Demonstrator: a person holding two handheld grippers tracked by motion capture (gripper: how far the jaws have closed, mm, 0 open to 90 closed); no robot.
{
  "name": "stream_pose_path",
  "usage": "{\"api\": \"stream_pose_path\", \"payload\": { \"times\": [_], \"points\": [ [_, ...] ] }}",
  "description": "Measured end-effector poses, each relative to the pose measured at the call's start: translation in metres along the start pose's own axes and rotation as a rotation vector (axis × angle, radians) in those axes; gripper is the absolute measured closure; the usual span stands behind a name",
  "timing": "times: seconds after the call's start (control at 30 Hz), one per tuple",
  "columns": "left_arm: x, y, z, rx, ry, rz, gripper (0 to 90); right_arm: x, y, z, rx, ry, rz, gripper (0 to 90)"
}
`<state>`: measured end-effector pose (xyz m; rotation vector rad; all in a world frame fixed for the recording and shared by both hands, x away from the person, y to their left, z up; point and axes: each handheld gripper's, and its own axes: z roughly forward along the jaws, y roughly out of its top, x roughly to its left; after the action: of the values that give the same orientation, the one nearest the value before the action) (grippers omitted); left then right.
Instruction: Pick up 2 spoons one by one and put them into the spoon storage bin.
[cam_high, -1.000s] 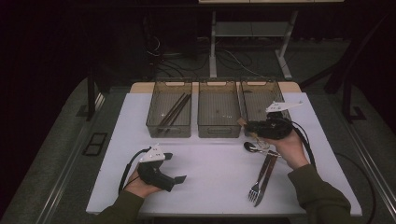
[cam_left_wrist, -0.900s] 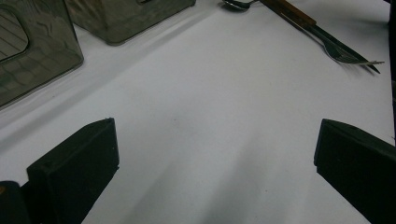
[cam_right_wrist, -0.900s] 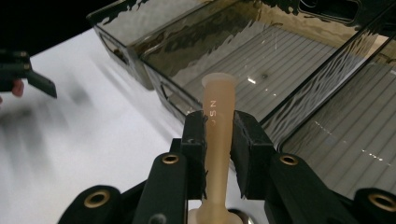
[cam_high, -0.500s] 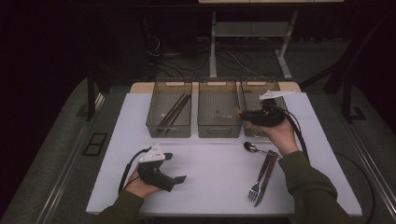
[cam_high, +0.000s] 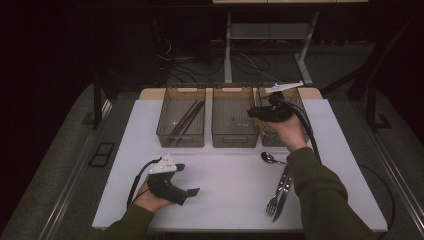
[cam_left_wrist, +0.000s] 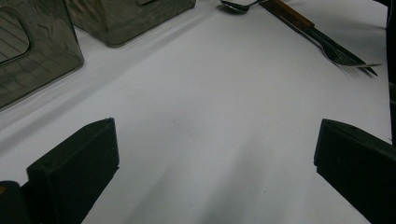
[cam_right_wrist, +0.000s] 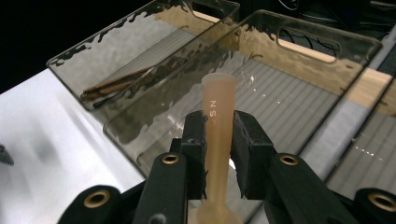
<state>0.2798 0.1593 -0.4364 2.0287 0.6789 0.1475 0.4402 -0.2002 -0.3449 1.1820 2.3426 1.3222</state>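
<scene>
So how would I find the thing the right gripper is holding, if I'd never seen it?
Look at the three see-through bins at the back of the white table. The right gripper is above the middle bin, and a pale tan plastic handle sticks up between its black fingers. It's the one utensil up in the air; the spoon, fork and chopsticks all lie flat.

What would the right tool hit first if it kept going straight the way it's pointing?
Probably the middle bin: the right tool, shut on a tan handle, points into it from above, though depth is unclear.
</scene>
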Motion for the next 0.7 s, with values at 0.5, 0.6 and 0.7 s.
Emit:
{"api": "stream_pose_path", "payload": {
  "times": [0.5, 0.6, 0.7],
  "points": [
    [0.0, 0.0, 0.0, -0.009, -0.01, 0.008, 0.0, -0.007, 0.016, 0.053, 0.069, -0.025, 0.022, 75.2],
    [0.0, 0.0, 0.0, -0.001, -0.009, 0.018, 0.0, -0.007, 0.011, 0.062, 0.088, -0.026, 0.018, 74.8],
    [0.0, 0.0, 0.0, -0.002, -0.01, 0.018, 0.0, -0.008, 0.007, 0.069, 0.113, -0.036, 0.023, 71.2]
  ]
}}
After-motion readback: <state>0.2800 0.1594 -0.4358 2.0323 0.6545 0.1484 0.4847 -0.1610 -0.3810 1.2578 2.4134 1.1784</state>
